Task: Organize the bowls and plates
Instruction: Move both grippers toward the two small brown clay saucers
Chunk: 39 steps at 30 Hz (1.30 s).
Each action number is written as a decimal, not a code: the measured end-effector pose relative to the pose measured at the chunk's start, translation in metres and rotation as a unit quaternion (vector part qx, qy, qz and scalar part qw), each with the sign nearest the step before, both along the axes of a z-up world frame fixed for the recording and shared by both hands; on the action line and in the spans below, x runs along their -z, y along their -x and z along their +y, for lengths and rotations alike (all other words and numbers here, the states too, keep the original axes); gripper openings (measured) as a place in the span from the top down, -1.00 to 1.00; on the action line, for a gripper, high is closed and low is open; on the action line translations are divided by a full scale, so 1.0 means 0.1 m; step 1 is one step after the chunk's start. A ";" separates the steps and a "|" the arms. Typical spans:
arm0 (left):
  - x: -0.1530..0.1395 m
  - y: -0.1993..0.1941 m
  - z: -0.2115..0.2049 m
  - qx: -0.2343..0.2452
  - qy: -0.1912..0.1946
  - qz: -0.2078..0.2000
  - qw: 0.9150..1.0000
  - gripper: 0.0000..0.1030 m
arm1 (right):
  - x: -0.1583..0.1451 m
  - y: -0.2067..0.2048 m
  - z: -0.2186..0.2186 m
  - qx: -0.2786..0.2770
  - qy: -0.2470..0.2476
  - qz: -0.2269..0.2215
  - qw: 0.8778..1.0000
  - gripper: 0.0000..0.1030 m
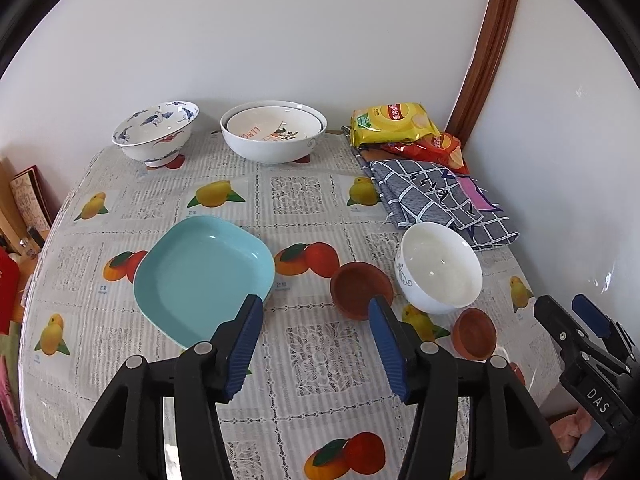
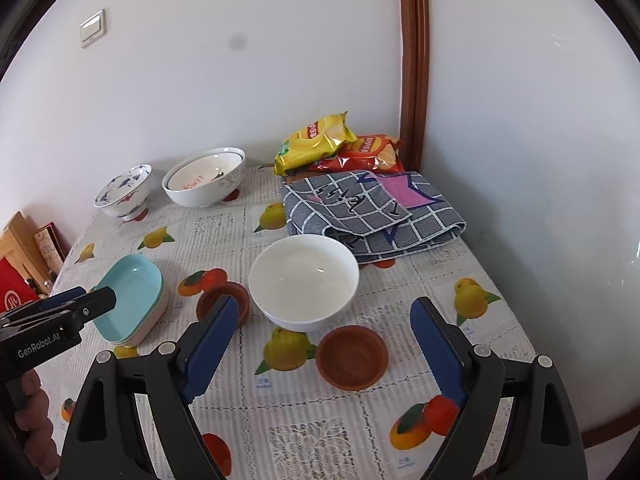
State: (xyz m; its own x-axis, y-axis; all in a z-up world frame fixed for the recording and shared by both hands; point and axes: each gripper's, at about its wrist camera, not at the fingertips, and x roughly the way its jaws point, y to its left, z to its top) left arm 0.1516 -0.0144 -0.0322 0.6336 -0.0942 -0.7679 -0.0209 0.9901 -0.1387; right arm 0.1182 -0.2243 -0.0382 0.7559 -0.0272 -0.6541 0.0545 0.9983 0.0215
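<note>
A stack of square plates with a turquoise one on top lies at the table's left. A plain white bowl stands mid-table. Two small brown dishes lie beside it, one to its left and one in front. A blue-patterned footed bowl and a large white bowl holding a lemon-print dish stand at the back. My left gripper is open and empty, above the table just in front of the turquoise plate. My right gripper is open and empty, above the front brown dish.
Yellow and red snack bags lie at the back right by the wall. A folded grey checked cloth lies behind the white bowl. The table has a fruit-print cover. Boxes stand off its left edge.
</note>
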 end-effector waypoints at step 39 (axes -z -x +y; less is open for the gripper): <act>0.79 -0.66 -0.36 0.007 0.008 0.072 0.997 -0.03 | 1.00 -0.30 -0.76 0.058 -0.052 0.098 0.992 -0.54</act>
State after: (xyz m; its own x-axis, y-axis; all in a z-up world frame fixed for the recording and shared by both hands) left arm 0.2171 -0.0502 -0.1115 0.5147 -0.1146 -0.8497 -0.0277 0.9883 -0.1501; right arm 0.1480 -0.3006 -0.1378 0.6092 -0.0301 -0.7924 0.1817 0.9780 0.1026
